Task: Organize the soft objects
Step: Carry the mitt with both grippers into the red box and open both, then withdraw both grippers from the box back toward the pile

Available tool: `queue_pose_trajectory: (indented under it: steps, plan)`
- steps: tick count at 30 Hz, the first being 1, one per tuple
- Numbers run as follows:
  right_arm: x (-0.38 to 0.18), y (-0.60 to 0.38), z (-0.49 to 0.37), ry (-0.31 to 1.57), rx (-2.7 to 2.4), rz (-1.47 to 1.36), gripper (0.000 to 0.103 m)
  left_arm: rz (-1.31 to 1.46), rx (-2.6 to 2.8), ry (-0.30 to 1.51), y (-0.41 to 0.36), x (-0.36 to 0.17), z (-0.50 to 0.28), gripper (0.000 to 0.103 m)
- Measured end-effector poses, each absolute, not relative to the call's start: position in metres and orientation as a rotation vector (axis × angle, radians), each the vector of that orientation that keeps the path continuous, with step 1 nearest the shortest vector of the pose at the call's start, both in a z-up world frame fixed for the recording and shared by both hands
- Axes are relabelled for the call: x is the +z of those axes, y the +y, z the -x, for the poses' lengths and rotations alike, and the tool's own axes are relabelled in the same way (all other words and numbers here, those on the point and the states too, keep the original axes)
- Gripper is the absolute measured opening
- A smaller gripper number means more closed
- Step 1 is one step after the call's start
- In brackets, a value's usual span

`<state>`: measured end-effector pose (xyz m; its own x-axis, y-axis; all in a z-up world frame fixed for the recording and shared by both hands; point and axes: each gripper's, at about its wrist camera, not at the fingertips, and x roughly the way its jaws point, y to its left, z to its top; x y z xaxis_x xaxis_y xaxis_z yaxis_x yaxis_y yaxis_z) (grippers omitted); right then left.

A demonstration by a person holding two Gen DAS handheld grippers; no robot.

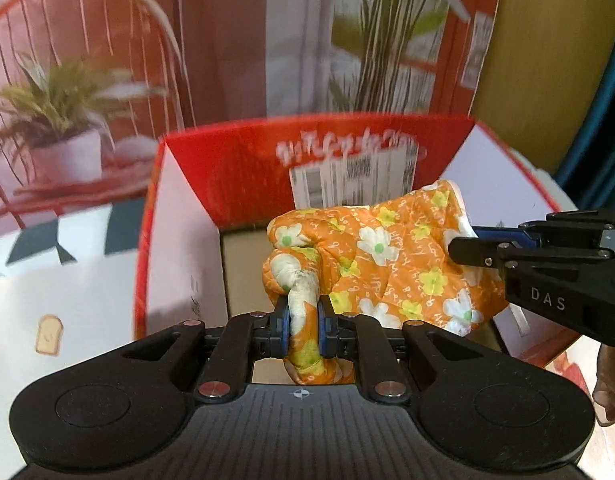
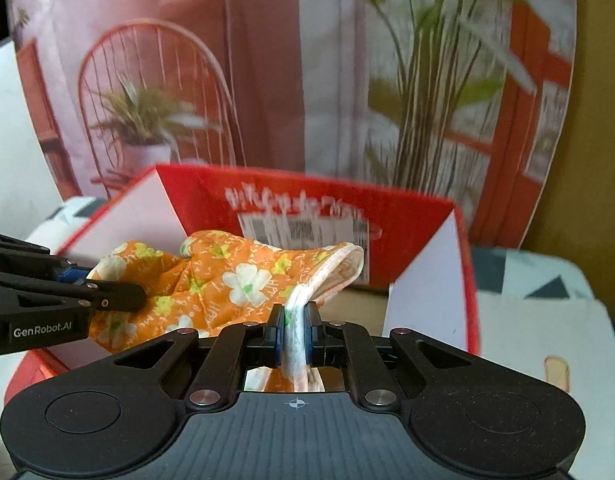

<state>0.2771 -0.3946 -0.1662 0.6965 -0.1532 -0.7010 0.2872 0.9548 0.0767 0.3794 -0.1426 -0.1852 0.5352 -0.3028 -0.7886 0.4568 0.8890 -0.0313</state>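
An orange oven mitt with white and yellow flowers (image 1: 387, 256) hangs over the open red cardboard box (image 1: 243, 168). My left gripper (image 1: 303, 320) is shut on the mitt's thumb end. My right gripper (image 2: 294, 330) is shut on the mitt's white cuff edge (image 2: 295, 320). The mitt (image 2: 227, 276) stretches between the two grippers above the box's brown bottom (image 1: 243, 256). The right gripper also shows in the left wrist view (image 1: 467, 246), and the left one shows in the right wrist view (image 2: 139, 296).
The box (image 2: 423, 216) has white flaps standing open on both sides (image 1: 175, 248). It sits on a cloth with toast prints (image 1: 47, 320). Behind it stands a backdrop picture of a chair and plants (image 2: 155, 120).
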Motion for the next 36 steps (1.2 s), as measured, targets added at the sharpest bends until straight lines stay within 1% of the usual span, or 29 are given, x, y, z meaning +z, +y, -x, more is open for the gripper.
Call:
queue_pose_trajectory:
  steps: [6, 14, 18, 19, 20, 21, 24, 25, 26, 27, 29, 36]
  plan:
    - [-0.181, -0.398, -0.284, 0.848, -0.251, -0.224, 0.01, -0.232, -0.491, 0.974, -0.15, -0.196, -0.378, 0.014]
    - [-0.19, -0.397, -0.287, 0.925, -0.252, -0.256, 0.01, -0.252, -0.502, 1.018, -0.155, -0.203, -0.38, 0.015]
    - [-0.191, -0.396, -0.287, 0.949, -0.26, -0.265, 0.011, -0.245, -0.499, 1.012, -0.152, -0.199, -0.379, 0.018]
    - [-0.191, -0.395, -0.286, 0.952, -0.263, -0.262, 0.012, -0.242, -0.499, 1.003, -0.151, -0.197, -0.379, 0.02]
    - [-0.19, -0.394, -0.286, 0.952, -0.268, -0.258, 0.015, -0.236, -0.502, 0.991, -0.15, -0.193, -0.378, 0.025]
    - [-0.189, -0.393, -0.285, 0.951, -0.274, -0.252, 0.021, -0.227, -0.506, 0.981, -0.148, -0.19, -0.376, 0.034]
    - [-0.184, -0.387, -0.28, 0.942, -0.296, -0.222, 0.028, -0.191, -0.531, 0.938, -0.14, -0.176, -0.37, 0.051]
    - [-0.181, -0.385, -0.279, 0.939, -0.303, -0.212, 0.031, -0.181, -0.541, 0.925, -0.138, -0.171, -0.367, 0.053]
    - [-0.178, -0.382, -0.276, 0.928, -0.304, -0.209, 0.036, -0.174, -0.547, 0.911, -0.134, -0.166, -0.364, 0.055]
    - [-0.173, -0.38, -0.272, 0.912, -0.304, -0.209, 0.044, -0.171, -0.55, 0.897, -0.132, -0.161, -0.361, 0.056]
    - [-0.164, -0.376, -0.266, 0.876, -0.307, -0.211, 0.049, -0.165, -0.56, 0.863, -0.127, -0.151, -0.353, 0.056]
    - [-0.131, -0.352, -0.225, 0.687, -0.284, -0.256, 0.051, -0.096, -0.539, 0.74, -0.098, -0.127, -0.315, 0.056]
